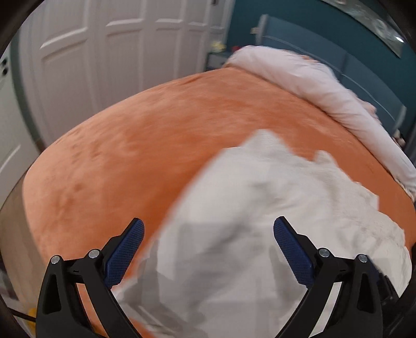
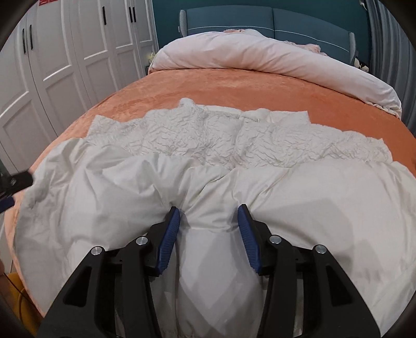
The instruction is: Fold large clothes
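Observation:
A large white padded garment [image 2: 208, 161] lies spread across the orange bed cover [image 2: 234, 85]; its far part shows a crinkled lining, its near part is smooth. My right gripper [image 2: 209, 215] is closed on a bunched fold of the garment near its front edge, the cloth pinched between the blue pads [image 2: 170, 234]. My left gripper [image 1: 208, 234] is wide open above the garment's left end [image 1: 260, 208], holding nothing. The left view is blurred. The left gripper's tip also shows at the left edge of the right wrist view [image 2: 15, 182].
A rolled pale pink duvet [image 2: 260, 57] lies at the head of the bed against a teal headboard [image 2: 260, 18]. White wardrobe doors [image 2: 65, 52] stand along the left. Bare orange cover [image 1: 117, 156] lies left of the garment.

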Motion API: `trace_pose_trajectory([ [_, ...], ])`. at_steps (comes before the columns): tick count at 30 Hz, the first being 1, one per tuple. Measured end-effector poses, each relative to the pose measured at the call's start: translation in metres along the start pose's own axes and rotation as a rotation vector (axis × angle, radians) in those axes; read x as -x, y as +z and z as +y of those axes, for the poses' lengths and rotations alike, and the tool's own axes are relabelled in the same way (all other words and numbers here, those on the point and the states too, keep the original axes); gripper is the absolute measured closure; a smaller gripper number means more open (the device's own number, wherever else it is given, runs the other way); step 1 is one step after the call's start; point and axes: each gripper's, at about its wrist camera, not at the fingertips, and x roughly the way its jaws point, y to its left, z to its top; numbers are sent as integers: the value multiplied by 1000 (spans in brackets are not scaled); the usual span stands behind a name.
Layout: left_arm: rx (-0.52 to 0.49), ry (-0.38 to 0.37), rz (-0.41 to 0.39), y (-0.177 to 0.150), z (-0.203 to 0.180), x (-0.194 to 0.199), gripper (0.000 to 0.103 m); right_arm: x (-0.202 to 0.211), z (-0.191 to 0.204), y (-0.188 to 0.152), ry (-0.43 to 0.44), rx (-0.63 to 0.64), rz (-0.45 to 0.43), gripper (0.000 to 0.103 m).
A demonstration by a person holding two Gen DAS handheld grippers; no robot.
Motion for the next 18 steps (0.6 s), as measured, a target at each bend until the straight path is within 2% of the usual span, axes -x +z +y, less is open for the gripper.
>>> trace_pose_trajectory([
  [3, 73, 5, 53, -3, 38, -14, 5, -3, 2, -1, -17, 22, 0, 58],
  [5, 108, -20, 87, -10, 51, -24, 5, -5, 3, -2, -30, 35, -2, 58],
  [7, 113, -34, 96, -17, 54, -28, 5, -5, 6, -4, -44, 47, -7, 58],
  [14, 48, 31, 92, -32, 37, -43, 5, -5, 6, -7, -51, 53, -21, 58],
  [16, 56, 27, 104, -32, 41, -38, 6, -5, 6, -8, -50, 51, -26, 58],
  [18, 109, -5, 107, -25, 48, -24, 6, -4, 5, -8, -45, 48, -30, 58],
])
